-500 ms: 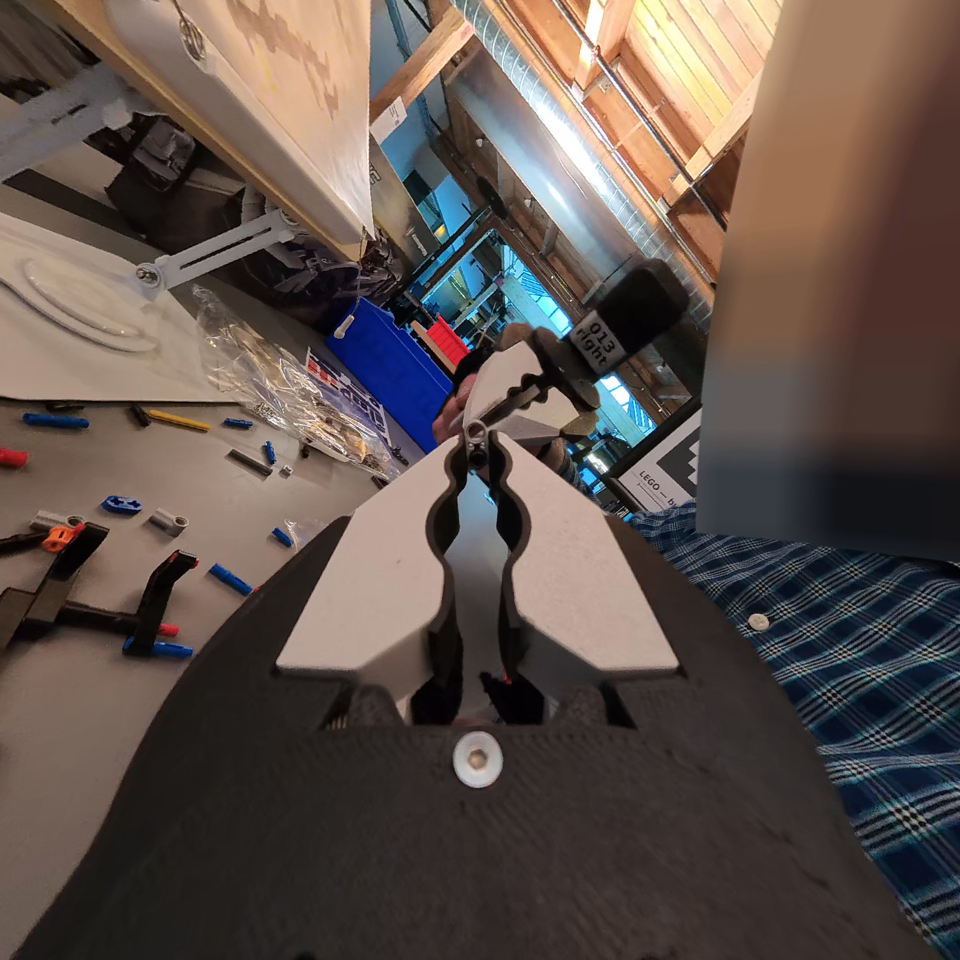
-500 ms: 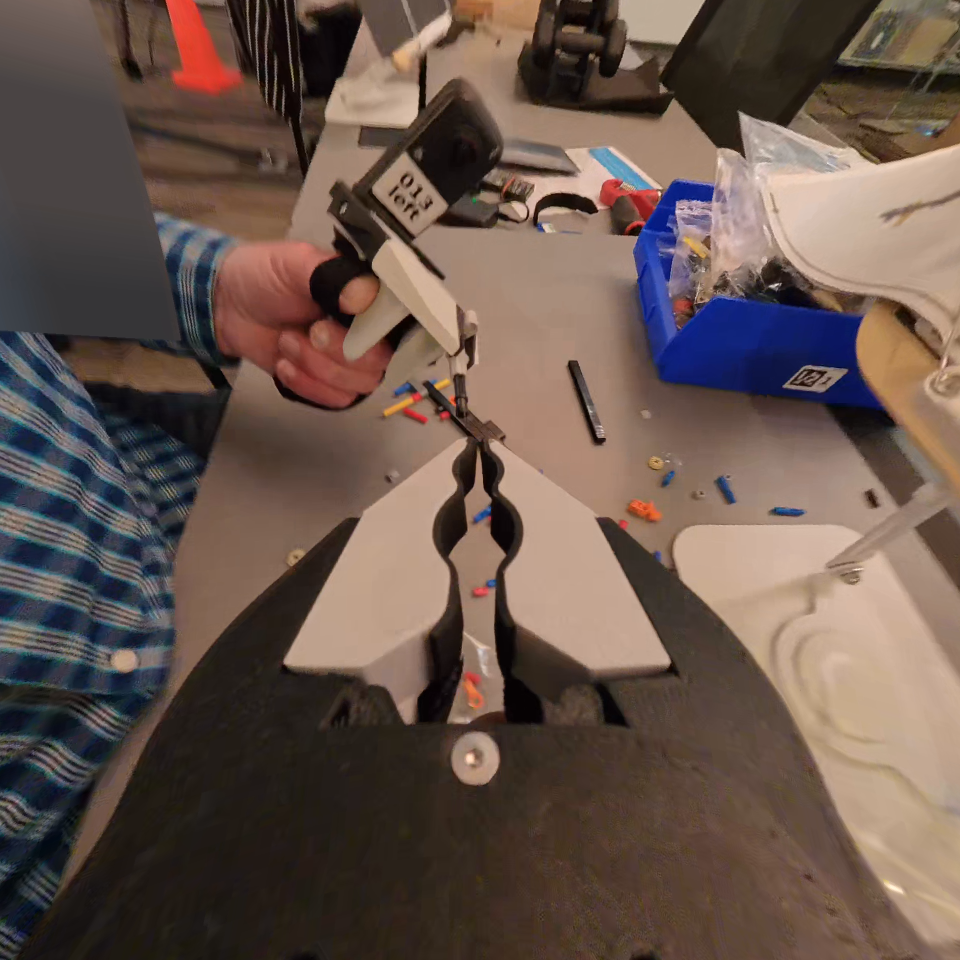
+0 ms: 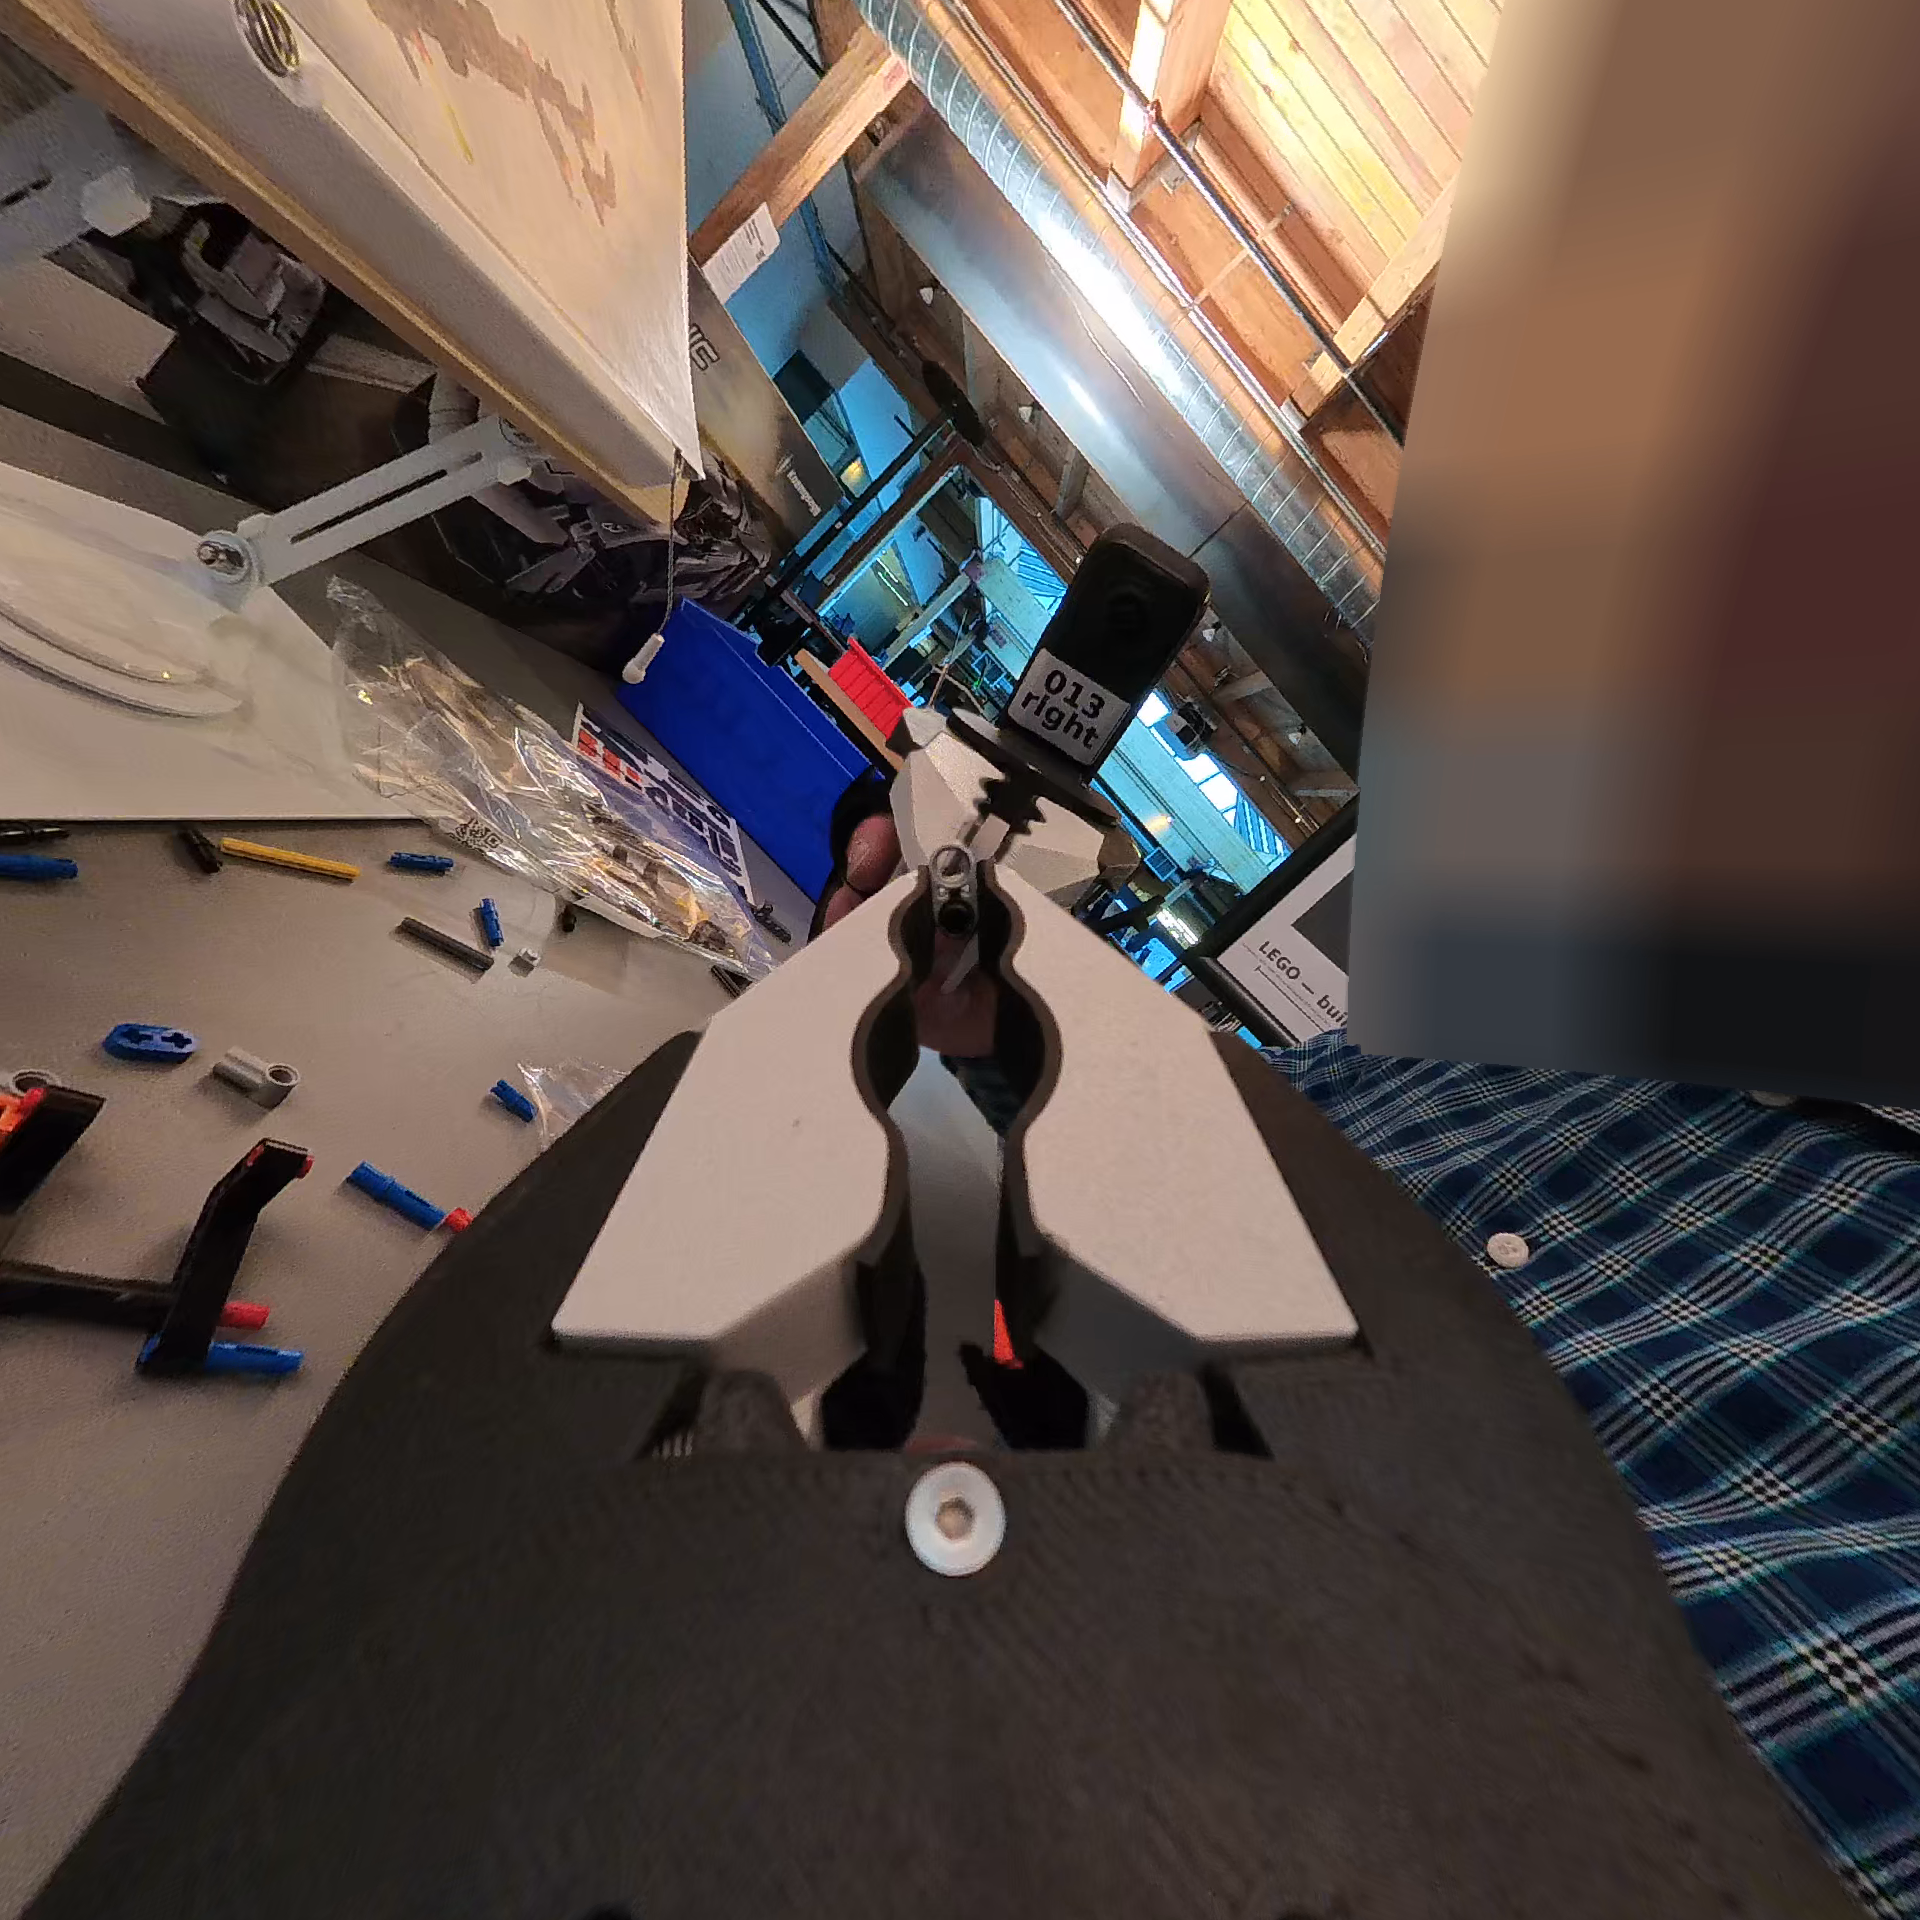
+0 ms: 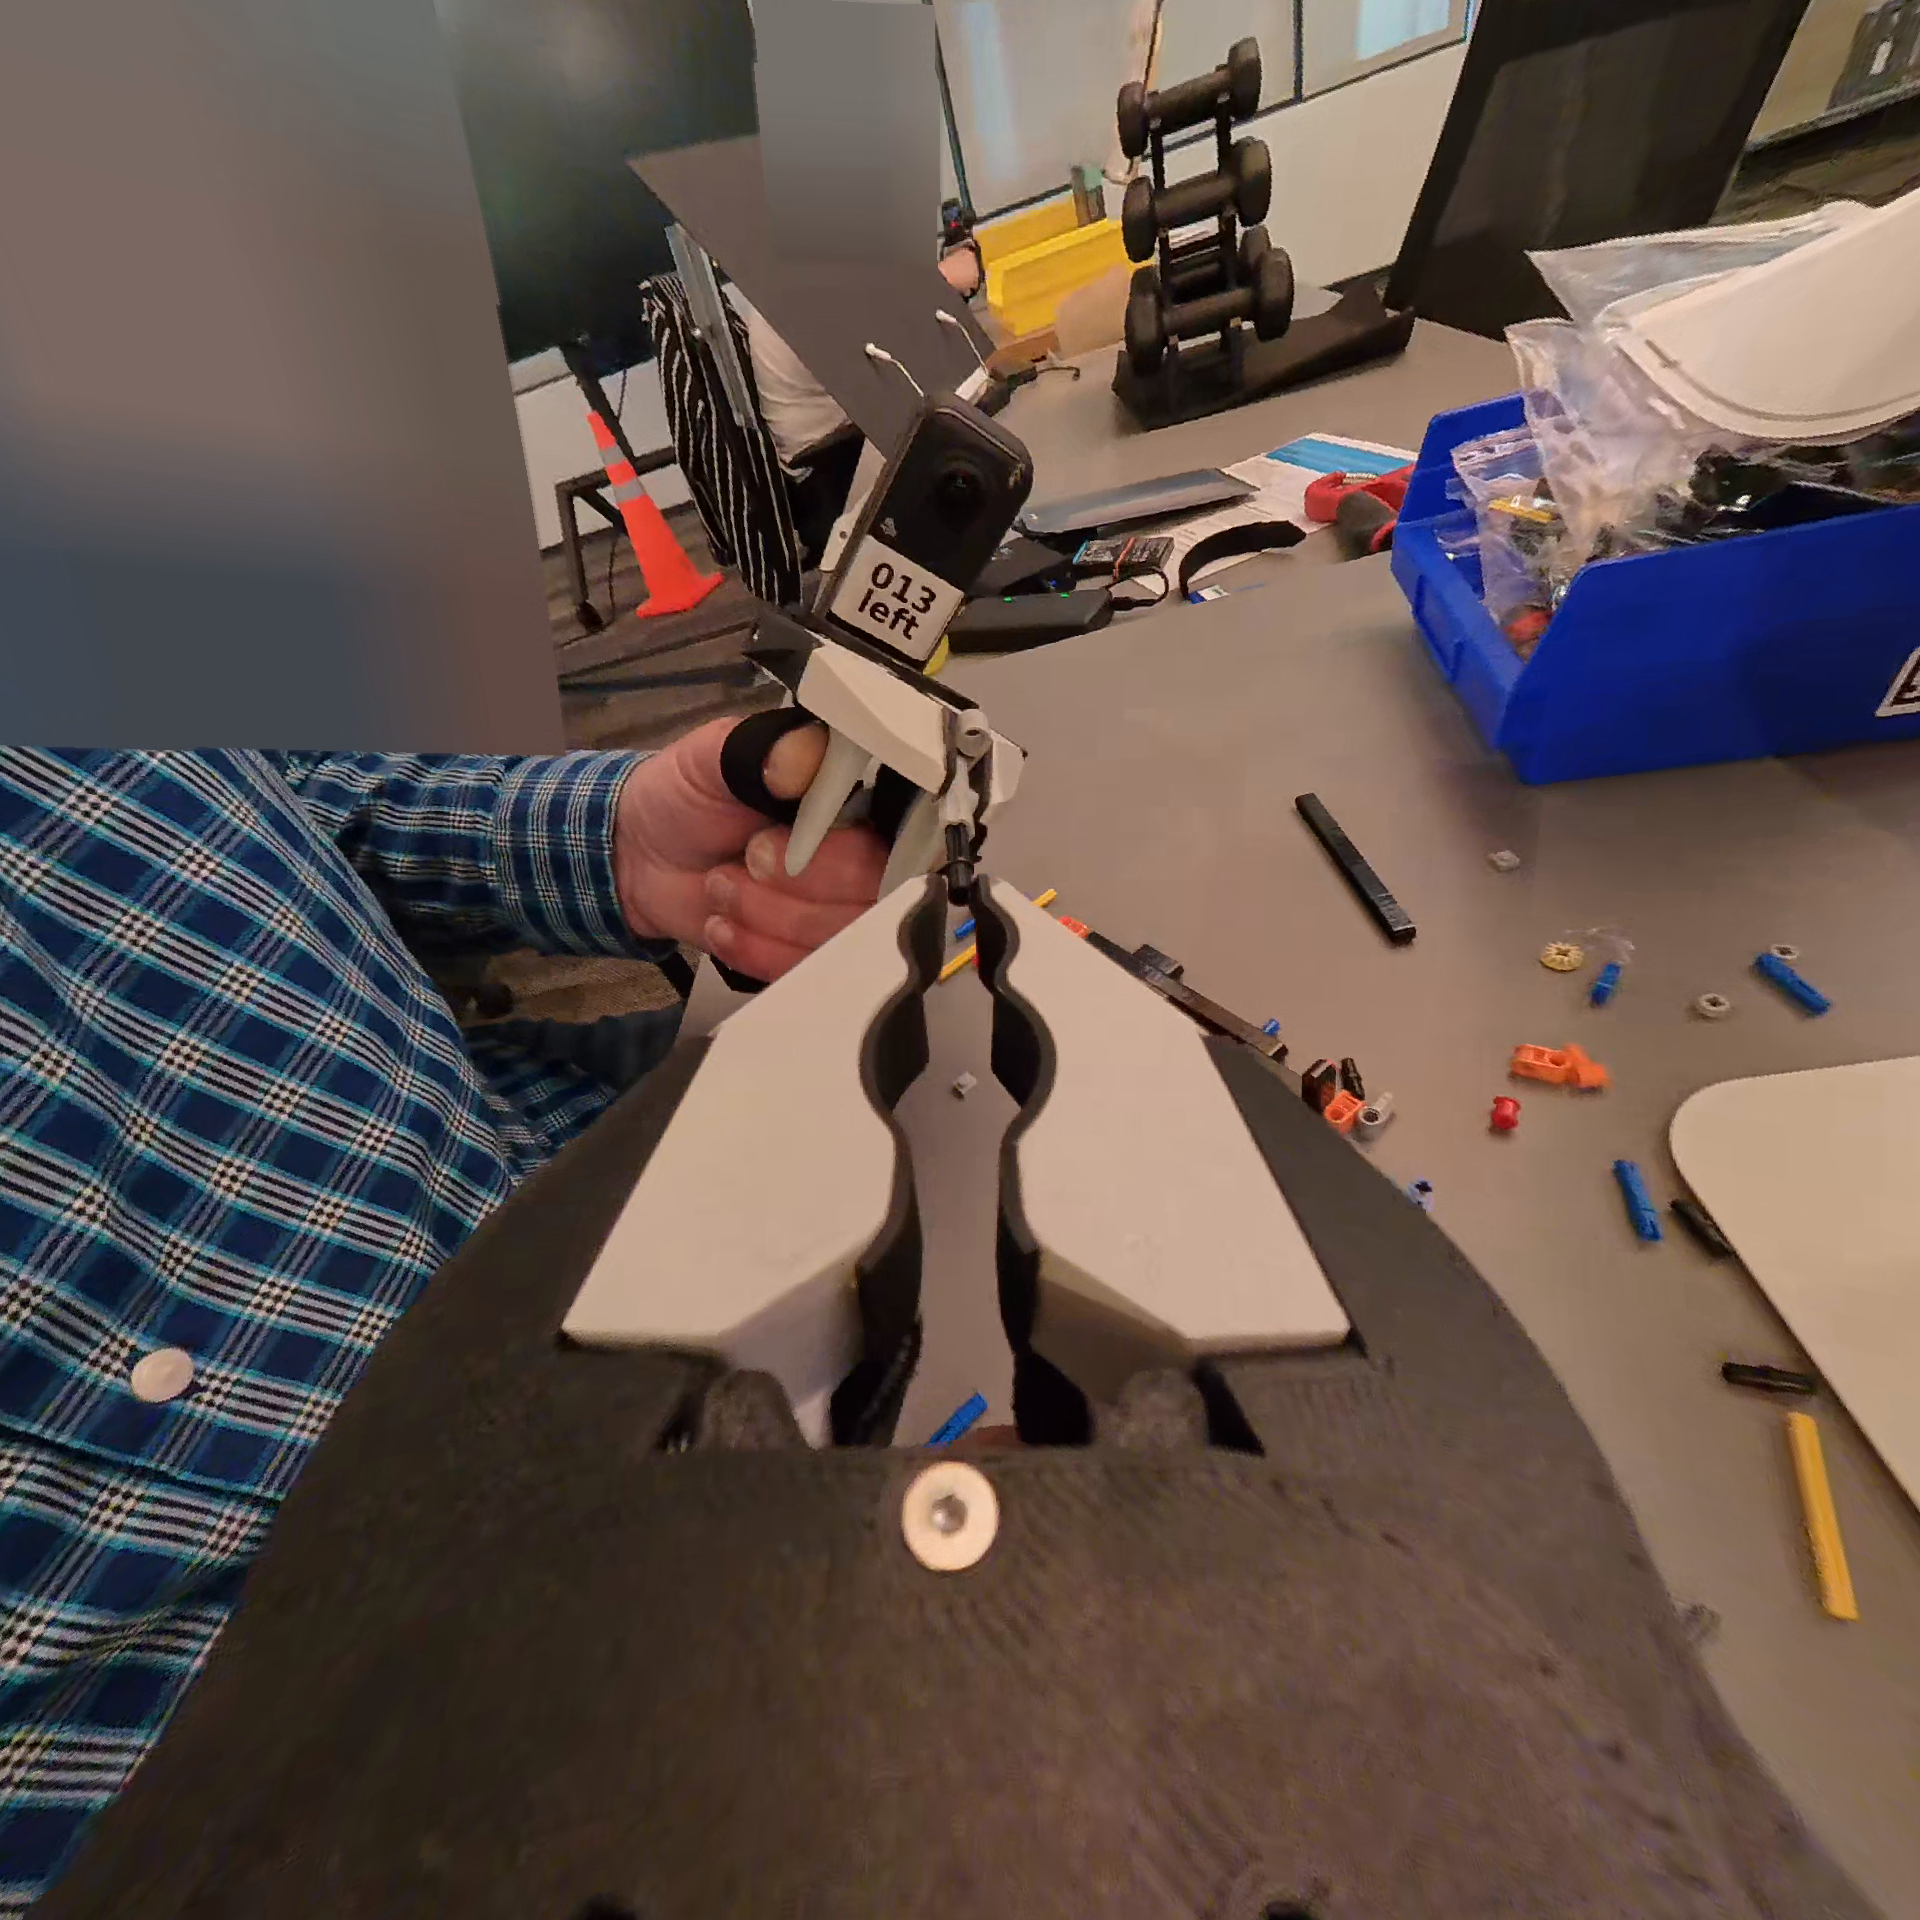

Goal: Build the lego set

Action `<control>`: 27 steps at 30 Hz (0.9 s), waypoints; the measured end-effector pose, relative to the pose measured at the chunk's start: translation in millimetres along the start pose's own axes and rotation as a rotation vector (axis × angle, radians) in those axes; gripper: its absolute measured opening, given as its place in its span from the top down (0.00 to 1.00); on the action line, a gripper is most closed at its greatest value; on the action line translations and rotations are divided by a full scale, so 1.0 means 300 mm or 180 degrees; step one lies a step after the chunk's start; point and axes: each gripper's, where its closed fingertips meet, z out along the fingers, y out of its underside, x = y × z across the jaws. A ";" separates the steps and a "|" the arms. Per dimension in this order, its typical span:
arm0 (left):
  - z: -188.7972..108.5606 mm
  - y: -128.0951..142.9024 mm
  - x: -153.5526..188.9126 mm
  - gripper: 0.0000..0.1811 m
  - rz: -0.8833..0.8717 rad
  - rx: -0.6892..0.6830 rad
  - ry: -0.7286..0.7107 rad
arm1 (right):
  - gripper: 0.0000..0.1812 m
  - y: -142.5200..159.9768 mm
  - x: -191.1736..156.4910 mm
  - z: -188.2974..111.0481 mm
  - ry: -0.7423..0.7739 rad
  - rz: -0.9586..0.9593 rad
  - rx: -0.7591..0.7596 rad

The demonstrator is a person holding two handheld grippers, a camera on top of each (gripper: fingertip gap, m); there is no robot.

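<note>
Smooth grey table (image 4: 1195,748), ribbed black pin (image 4: 957,858).

Grey connector (image 3: 953,865) on black pin (image 4: 957,854), aloft

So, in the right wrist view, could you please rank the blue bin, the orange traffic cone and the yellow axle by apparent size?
1. Blue bin, clearly largest.
2. Orange traffic cone and yellow axle look about equally long; the cone stands much farther away, so I won't rank them.
</note>
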 end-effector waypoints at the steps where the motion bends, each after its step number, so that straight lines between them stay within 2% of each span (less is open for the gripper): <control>1: 0.000 -0.001 -0.001 0.98 -0.0002 0.0014 -0.0001 | 0.99 0.000 0.000 0.001 0.0010 -0.0002 0.0010; 27: 0.006 0.030 0.019 0.97 0.0186 -0.0103 0.0013 | 0.99 0.015 -0.025 0.001 -0.0075 -0.0030 -0.0053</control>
